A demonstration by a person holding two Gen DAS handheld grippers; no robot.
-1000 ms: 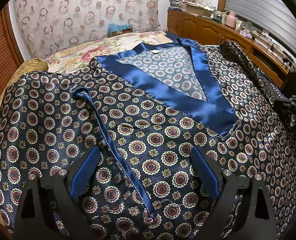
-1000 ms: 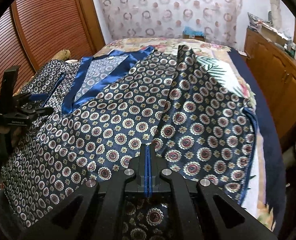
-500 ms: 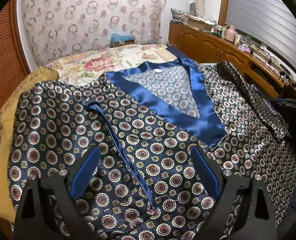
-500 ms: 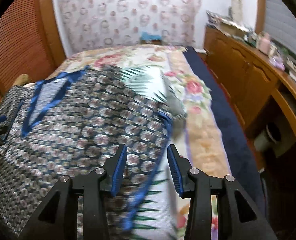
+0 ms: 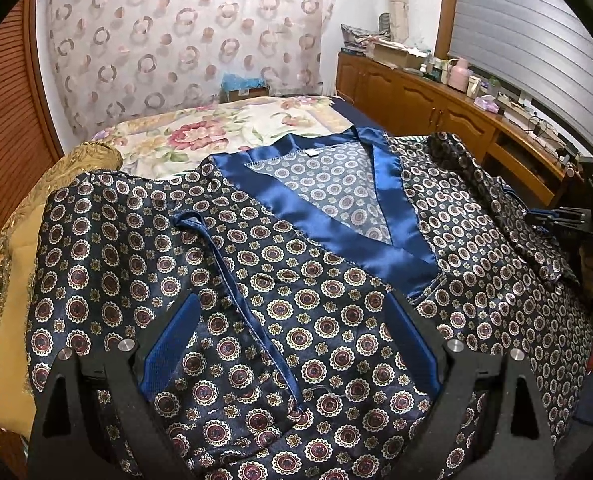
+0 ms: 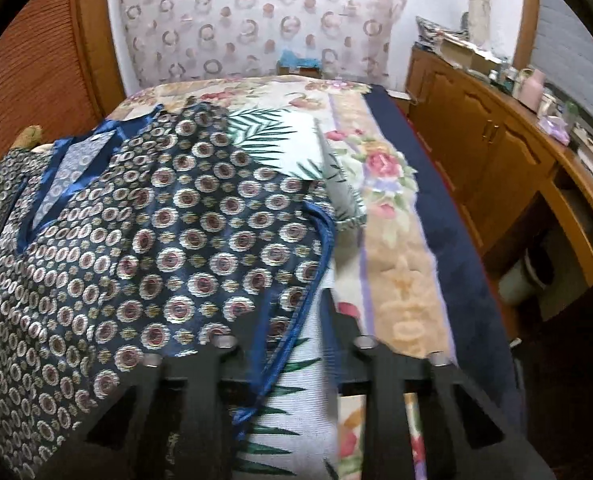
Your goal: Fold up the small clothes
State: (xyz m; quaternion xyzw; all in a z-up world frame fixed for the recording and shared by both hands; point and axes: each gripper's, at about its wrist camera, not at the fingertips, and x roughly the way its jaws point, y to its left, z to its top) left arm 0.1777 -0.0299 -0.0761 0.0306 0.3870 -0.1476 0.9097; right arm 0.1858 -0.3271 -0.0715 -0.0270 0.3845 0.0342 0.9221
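A navy satin top with a medallion print and a blue satin collar lies spread on the bed. My left gripper hangs open just above its front, with a thin blue cord between the wide-spread fingers and nothing gripped. In the right wrist view the top fills the left side. Its blue-piped edge runs down between the fingers of my right gripper. Those jaws are closing, a gap still shows, and the blurred pads do not press the cloth. The right gripper also shows at the top's far right.
Under the top lie a floral bedspread and a palm-leaf cloth. A gold cushion sits at the bed's left. A cluttered wooden cabinet runs along the right, and a louvred wardrobe stands on the left.
My right gripper, shut on the top's fabric a second ago, let go, swung right to the piped edge and now stands narrower. The left gripper drew back slightly, still open.
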